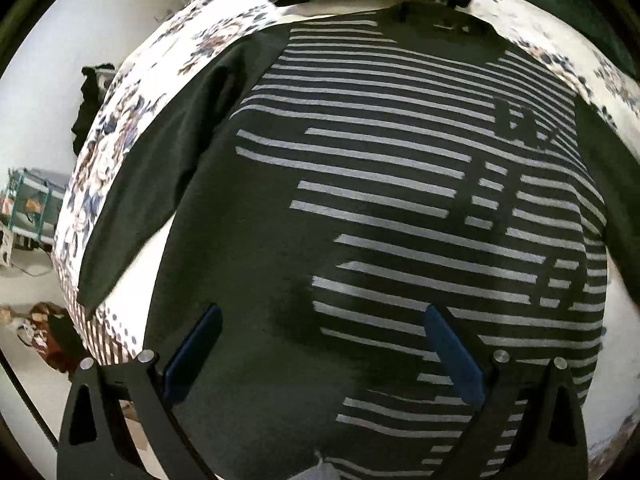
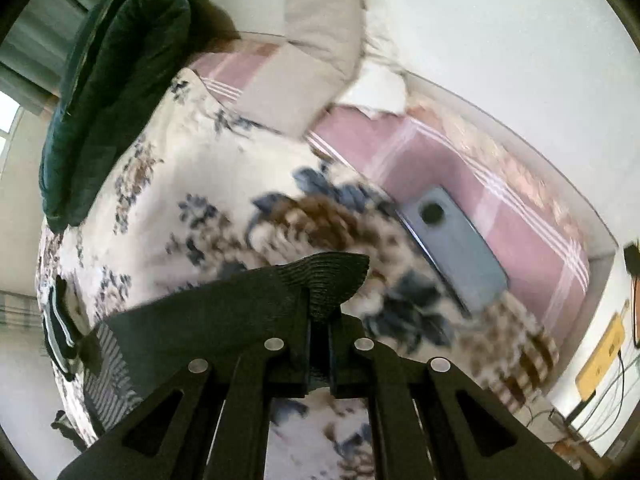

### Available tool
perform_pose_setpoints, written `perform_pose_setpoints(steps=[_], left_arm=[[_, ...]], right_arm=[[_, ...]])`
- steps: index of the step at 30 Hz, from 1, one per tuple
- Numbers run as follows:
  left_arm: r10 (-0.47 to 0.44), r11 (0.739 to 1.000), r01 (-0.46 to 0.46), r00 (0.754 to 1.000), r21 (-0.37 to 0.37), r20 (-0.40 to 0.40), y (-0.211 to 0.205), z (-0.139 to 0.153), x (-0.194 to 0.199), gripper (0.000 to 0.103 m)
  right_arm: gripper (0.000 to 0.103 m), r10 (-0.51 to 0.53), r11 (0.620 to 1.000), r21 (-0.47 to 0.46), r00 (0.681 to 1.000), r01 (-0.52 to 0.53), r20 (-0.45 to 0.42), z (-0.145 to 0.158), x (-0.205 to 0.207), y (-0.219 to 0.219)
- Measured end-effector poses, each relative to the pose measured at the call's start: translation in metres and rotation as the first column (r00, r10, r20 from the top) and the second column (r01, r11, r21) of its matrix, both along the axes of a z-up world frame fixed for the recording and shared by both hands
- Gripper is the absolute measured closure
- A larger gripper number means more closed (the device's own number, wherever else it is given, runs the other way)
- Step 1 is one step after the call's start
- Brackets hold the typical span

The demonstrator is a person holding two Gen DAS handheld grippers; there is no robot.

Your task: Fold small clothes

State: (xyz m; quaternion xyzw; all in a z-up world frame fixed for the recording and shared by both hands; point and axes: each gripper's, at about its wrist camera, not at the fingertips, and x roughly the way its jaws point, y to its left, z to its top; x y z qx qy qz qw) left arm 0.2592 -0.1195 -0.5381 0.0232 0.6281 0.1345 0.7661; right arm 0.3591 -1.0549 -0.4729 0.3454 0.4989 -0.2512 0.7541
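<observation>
Fingers (image 2: 320, 344) pinch sleeve cuff (image 2: 332, 276); left view shows stripes.

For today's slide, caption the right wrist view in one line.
Right gripper shut on a dark sleeve cuff above a floral bedsheet, phone nearby.

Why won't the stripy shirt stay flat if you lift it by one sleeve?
The striped shirt looks soft and floppy: the sleeve cuff pinched in the right gripper already bends and drapes over it. It probably sags and trails, not lifts whole. It seems light, and unlikely to slip, being cloth on a flowered bedcover.
</observation>
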Motion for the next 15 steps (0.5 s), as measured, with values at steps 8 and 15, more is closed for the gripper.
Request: perform_pose_setpoints(steps=[8,15], left_arm=[[0.082,0.996,-0.083,0.996,0.037,0.04,0.074,0.001,-0.008,0.0],[0.25,0.965,-0.253,0.966,0.064,0.061,0.191,0.003,-0.025,0.0]], right_arm=[[0.097,0.018,0.972,0.231,0.998,-0.032,0.06,0.034,0.079,0.111],[0.097,0.211,0.923,0.309,0.973,-0.231,0.097,-0.01,0.198,0.36]])
